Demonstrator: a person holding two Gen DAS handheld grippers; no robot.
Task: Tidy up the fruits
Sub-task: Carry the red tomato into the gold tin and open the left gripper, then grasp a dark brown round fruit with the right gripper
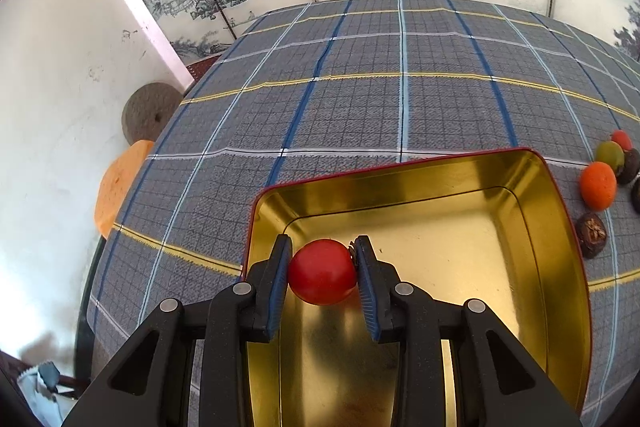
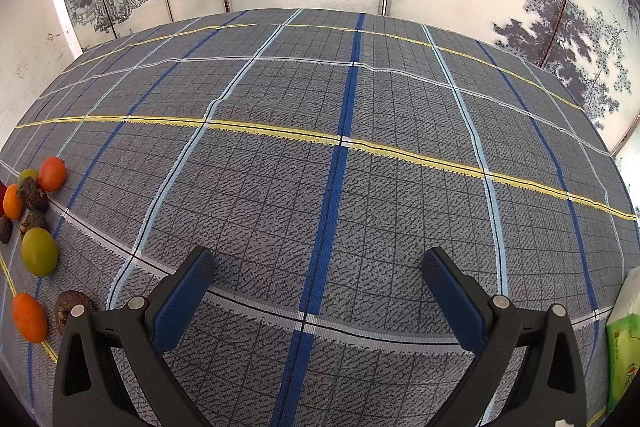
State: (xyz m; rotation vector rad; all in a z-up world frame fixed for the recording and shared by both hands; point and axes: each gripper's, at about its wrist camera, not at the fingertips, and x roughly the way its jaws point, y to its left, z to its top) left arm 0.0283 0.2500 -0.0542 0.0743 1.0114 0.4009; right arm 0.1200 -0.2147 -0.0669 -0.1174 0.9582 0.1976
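Between the blue pads of the left tongs (image 1: pixel 323 269) sits a small red tomato (image 1: pixel 322 271), pinched on its two sides and held over the near part of the gold tin tray (image 1: pixel 560 227), which looks empty. The fruit seems light, smooth-skinned and soft, so a gentle squeeze across its widest part should suit it; harder pressure could split it. The right tongs (image 2: pixel 318 275) stand wide apart, holding nothing, above the plaid counter (image 2: pixel 360 147). Loose orange, green and dark wrinkled fruits (image 2: pixel 39 251) wait near the tray's right side
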